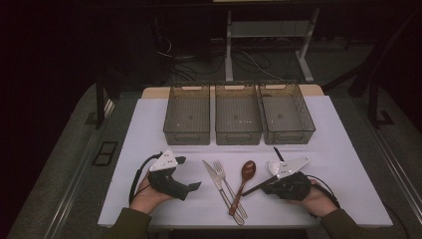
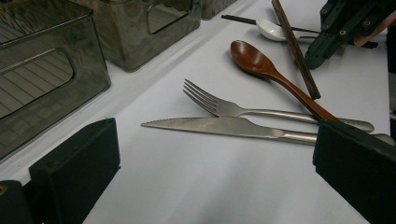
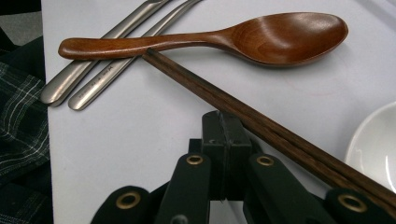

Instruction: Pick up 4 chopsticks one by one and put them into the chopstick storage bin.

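Observation:
A steel knife (image 1: 215, 179) and fork (image 1: 225, 181) lie side by side on the white table, with a wooden spoon (image 1: 247, 172) to their right. A brown chopstick (image 3: 261, 126) runs from under the spoon's handle past the right side of my right gripper (image 3: 227, 135), whose jaws are shut on each other with nothing between them. A white ceramic spoon (image 3: 378, 144) lies just beyond it. My left gripper (image 2: 210, 172) rests at the left with its jaws wide open, looking at the knife (image 2: 224, 126) and fork (image 2: 224, 108) from a short way off.
Three dark see-through bins (image 1: 187, 137) (image 1: 238, 138) (image 1: 288, 135) stand in a row at the back of the table. A thin black stick (image 2: 238, 19) lies by the white spoon (image 2: 271, 29). A plaid sleeve (image 3: 18, 116) is at the table's near edge.

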A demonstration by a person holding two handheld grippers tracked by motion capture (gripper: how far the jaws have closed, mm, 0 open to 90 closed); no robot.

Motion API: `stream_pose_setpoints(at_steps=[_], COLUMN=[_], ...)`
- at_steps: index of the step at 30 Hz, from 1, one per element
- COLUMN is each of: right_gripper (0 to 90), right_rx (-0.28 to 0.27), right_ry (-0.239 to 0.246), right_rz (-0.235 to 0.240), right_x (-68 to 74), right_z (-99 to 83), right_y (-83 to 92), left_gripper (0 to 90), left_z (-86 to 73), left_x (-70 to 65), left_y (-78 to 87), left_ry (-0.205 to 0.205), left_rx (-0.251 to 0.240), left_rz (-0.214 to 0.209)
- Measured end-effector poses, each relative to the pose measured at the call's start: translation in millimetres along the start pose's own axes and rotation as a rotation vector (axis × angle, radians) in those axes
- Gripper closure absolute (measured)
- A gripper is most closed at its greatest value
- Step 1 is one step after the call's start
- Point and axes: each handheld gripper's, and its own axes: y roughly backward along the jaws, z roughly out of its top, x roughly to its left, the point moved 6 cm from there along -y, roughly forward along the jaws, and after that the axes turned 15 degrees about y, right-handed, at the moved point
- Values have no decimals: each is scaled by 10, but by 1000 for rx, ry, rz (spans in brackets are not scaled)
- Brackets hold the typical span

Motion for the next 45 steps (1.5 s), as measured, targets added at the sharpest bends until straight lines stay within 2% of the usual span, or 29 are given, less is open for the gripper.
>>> stream_pose_setpoints(at_steps=[19,26,36,43,45], right_gripper=[890,890,890,890,880], right_rx=[-4,-7,-9,-14,-31], right_ry=[3,-1,-5,0,4], right_rz=[-20,-63,-95,-82,-76], right_x=[-31,-68,-108,-129,-137], right_z=[37,44,48,70,102], right_y=[-42,-31,-28,-36,57], left_gripper=[0,0,0,0,0], left_z=[0,0,-2,-1,3], left_x=[-10,-12,-25,-28,-28], left_y=[-7,-14,-24,-25,-25], left_ry=[-1,-8,-8,-9,-11], left_rx=[1,6,10,10,8], left_rz=[-1,-2,-3,-5,-7])
